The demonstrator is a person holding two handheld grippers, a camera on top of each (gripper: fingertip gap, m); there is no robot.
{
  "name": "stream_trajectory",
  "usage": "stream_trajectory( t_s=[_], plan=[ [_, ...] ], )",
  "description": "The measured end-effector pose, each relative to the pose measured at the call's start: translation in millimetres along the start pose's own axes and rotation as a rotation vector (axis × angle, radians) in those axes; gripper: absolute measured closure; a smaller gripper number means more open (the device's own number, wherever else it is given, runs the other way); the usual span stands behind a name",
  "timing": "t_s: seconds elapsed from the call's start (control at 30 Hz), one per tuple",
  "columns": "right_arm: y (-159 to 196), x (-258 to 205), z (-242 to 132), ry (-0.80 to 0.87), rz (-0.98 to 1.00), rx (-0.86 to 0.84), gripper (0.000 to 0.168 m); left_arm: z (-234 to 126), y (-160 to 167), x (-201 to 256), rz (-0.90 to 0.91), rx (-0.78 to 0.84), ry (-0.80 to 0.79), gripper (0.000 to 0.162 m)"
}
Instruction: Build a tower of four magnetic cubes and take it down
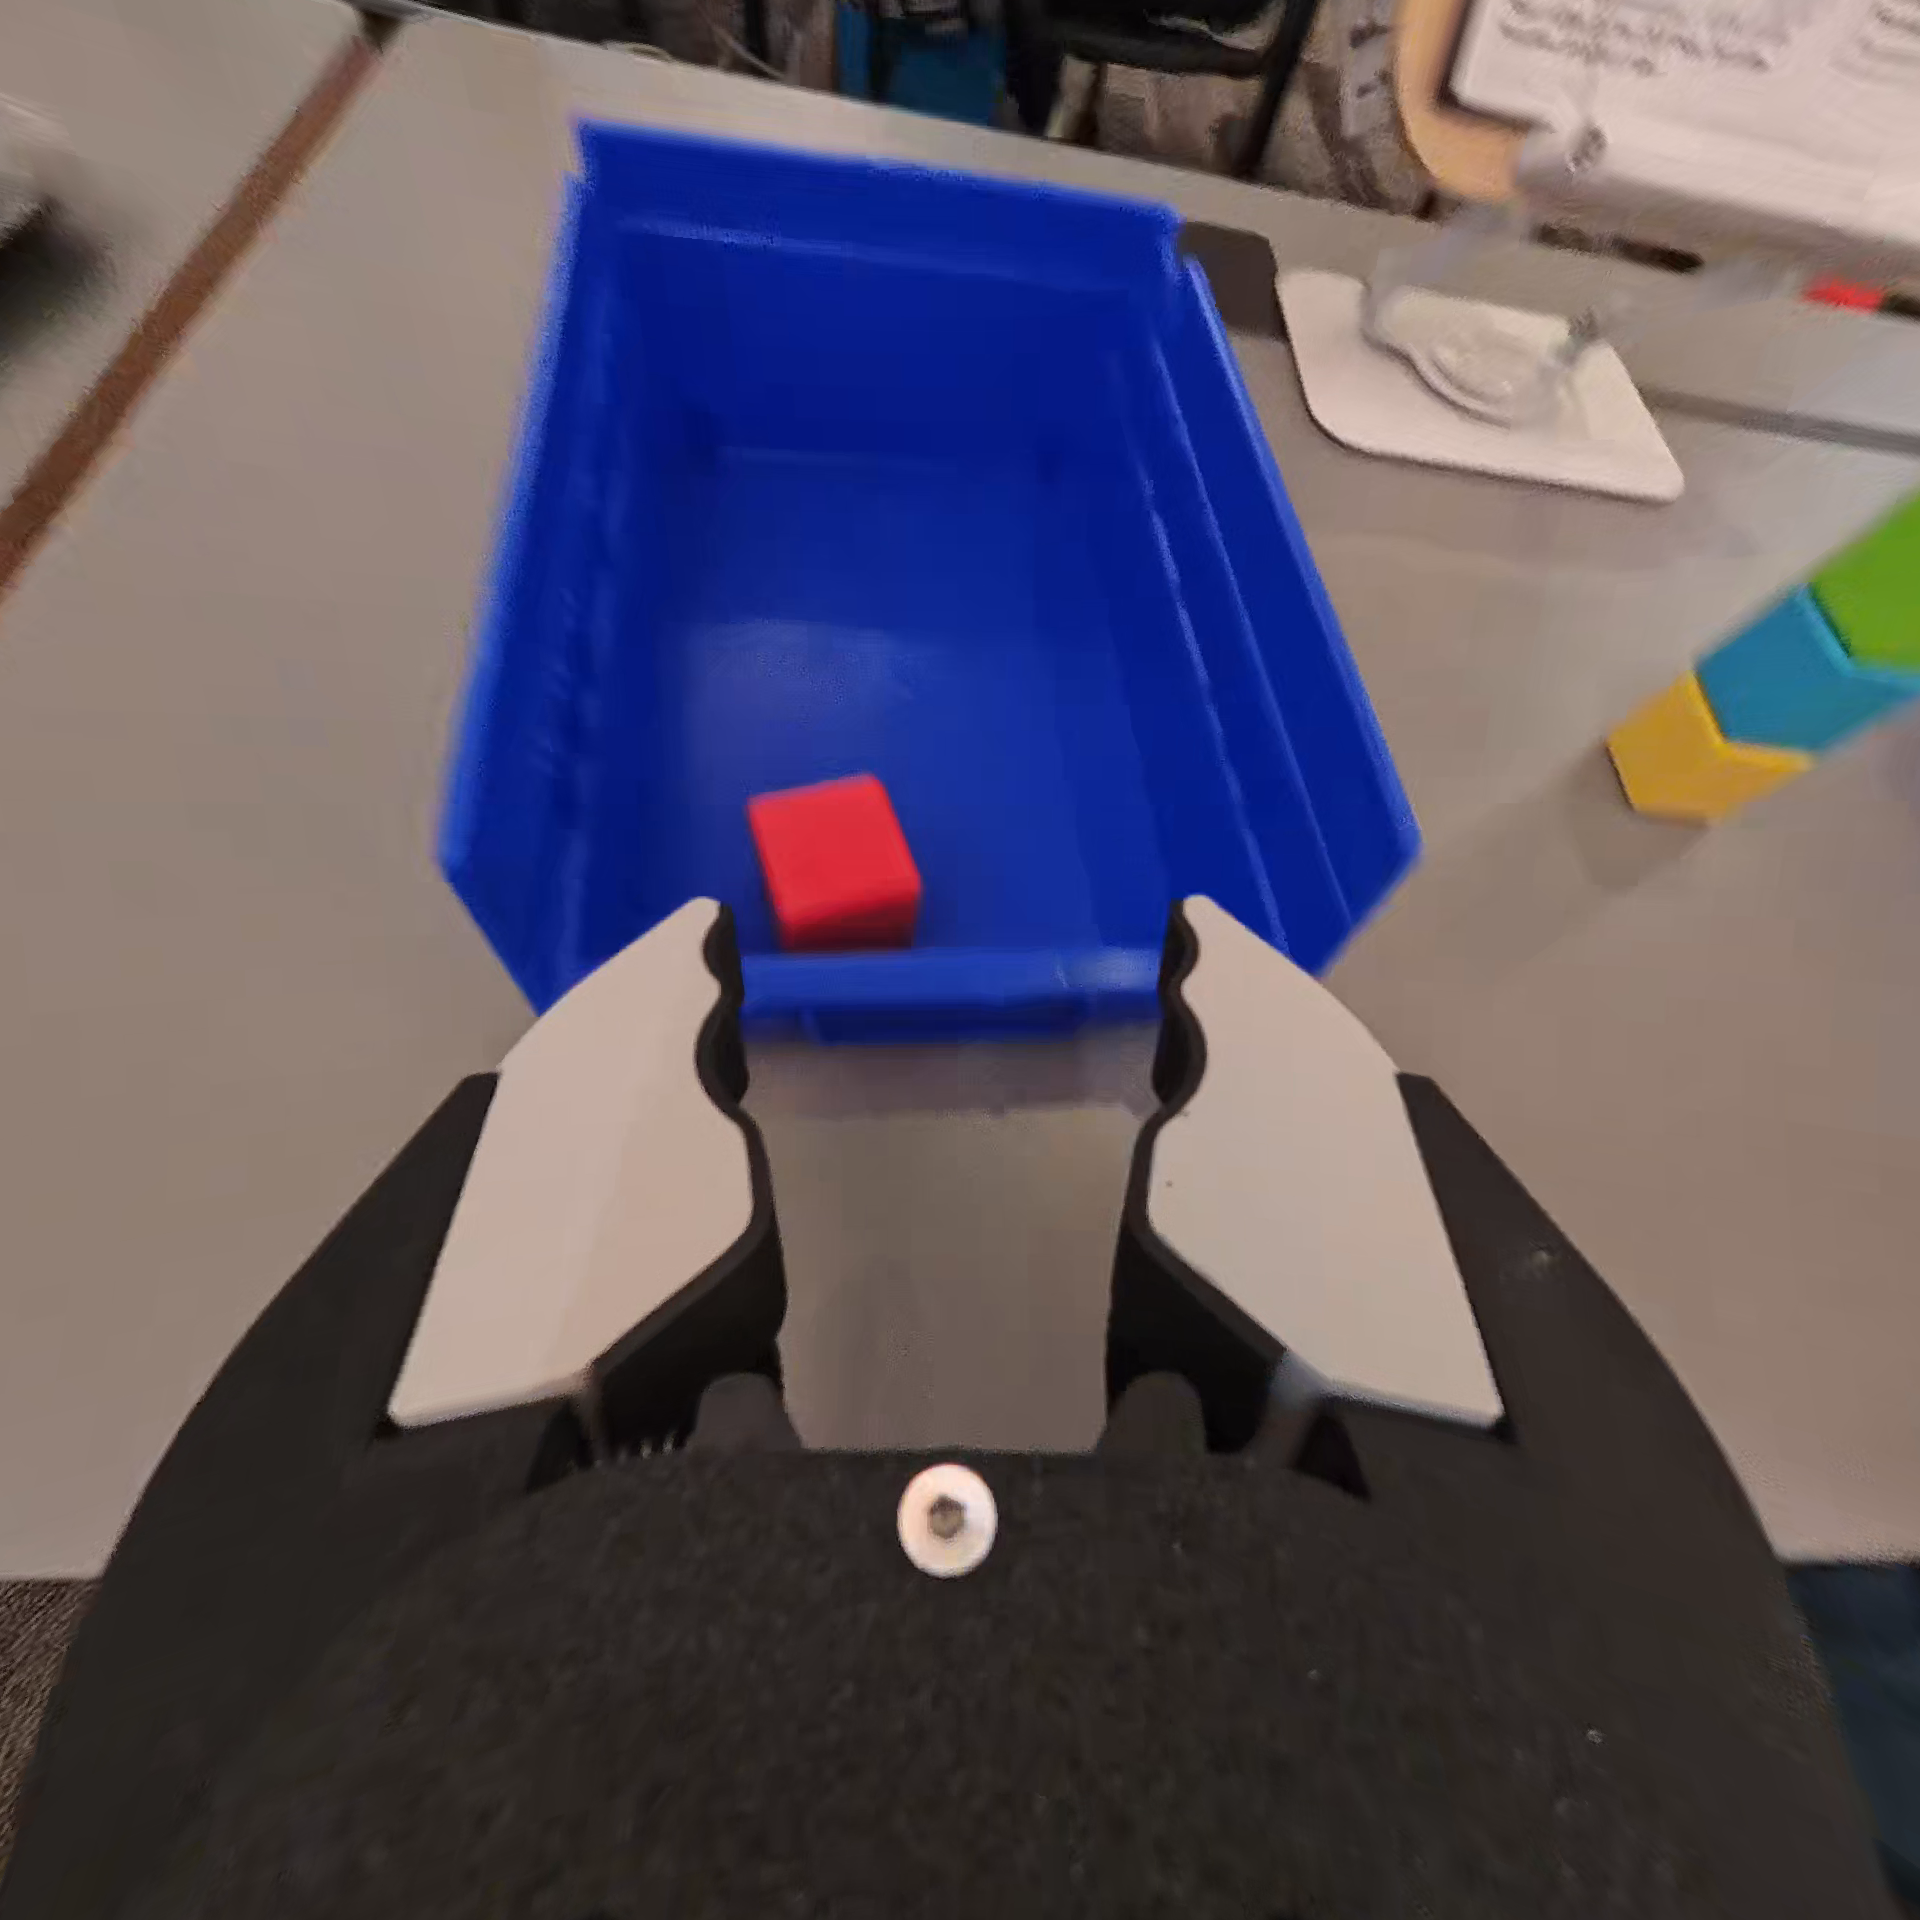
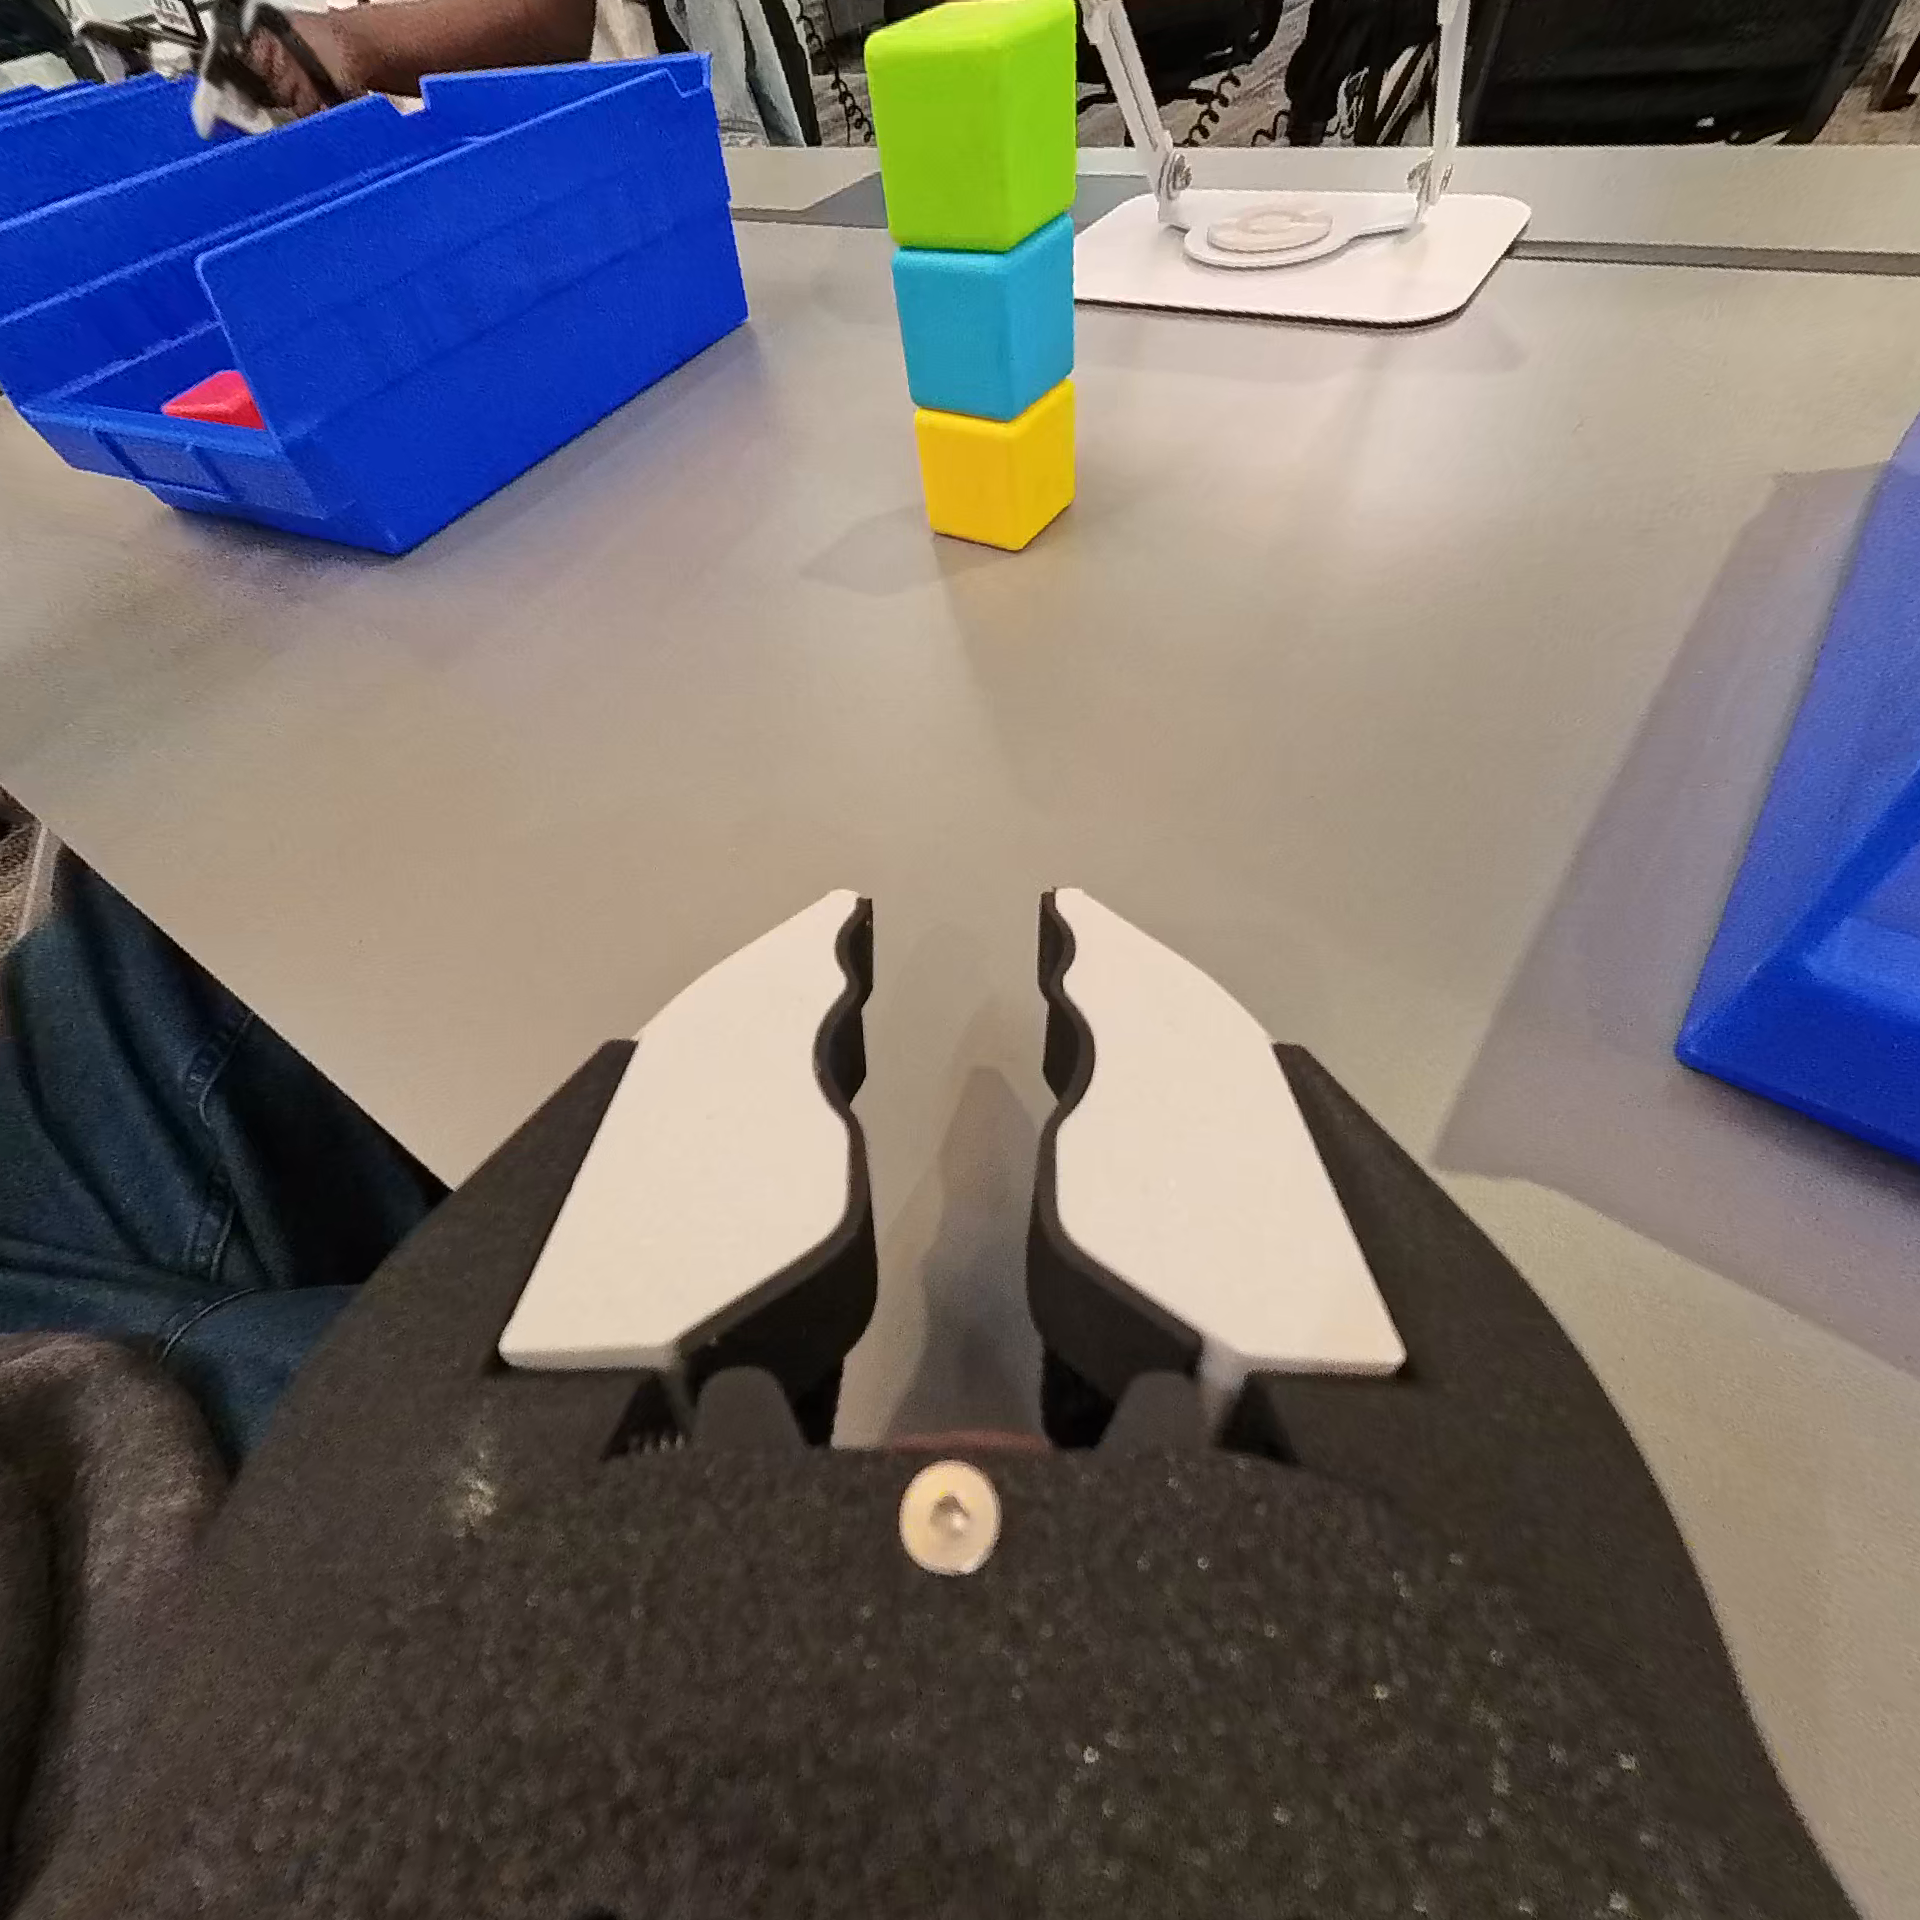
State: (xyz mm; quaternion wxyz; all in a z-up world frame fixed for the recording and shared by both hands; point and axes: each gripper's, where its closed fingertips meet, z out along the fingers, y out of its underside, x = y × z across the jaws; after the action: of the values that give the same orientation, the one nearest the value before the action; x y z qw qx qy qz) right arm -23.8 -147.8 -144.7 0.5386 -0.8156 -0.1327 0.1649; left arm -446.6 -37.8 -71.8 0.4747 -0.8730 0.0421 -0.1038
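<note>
Plastic blue bin (image 1: 644,582) walls ring the matte red cube (image 1: 834,860) beyond my left jaws (image 1: 951,935), spread empty. Green (image 2: 971,120), teal (image 2: 982,317) and yellow rounded cubes (image 2: 994,462) stack on the smooth grey counter (image 2: 727,727), past my right jaws (image 2: 956,920), parted, empty.

A green cube (image 2: 971,125), a turquoise cube (image 2: 982,317) and a yellow cube (image 2: 995,468) on a grey bench (image 2: 727,727); a red cube (image 1: 834,860) in a blue bin (image 1: 582,582); white stand (image 2: 1299,249).

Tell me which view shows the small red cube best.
The left wrist view: the small red cube sits whole and unobstructed in the blue plastic bin. The right wrist view shows only its red top above the bin's low front wall.
</note>
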Motion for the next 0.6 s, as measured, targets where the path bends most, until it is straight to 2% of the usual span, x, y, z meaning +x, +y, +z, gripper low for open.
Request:
stream_trajectory(
  t_s=[0.1,0.3,0.47,0.6],
  plan=[
    [0,0,0,-0.001,0.002,0.0,0.138,16,-28,-21,-0.025,-0.094,-0.059,0.075],
    [0,1,-1,-0.005,0.013,0.003,0.138,49,-52,-25,-0.023,-0.196,-0.156,0.072],
    [0,1,-2,-0.007,0.015,0.004,0.138,77,-39,-18,-0.02,-0.305,-0.176,0.077],
    [-1,1,-3,-0.01,0.021,0.006,0.138,95,-15,-24,-0.014,-0.457,-0.182,0.074]
  ],
)
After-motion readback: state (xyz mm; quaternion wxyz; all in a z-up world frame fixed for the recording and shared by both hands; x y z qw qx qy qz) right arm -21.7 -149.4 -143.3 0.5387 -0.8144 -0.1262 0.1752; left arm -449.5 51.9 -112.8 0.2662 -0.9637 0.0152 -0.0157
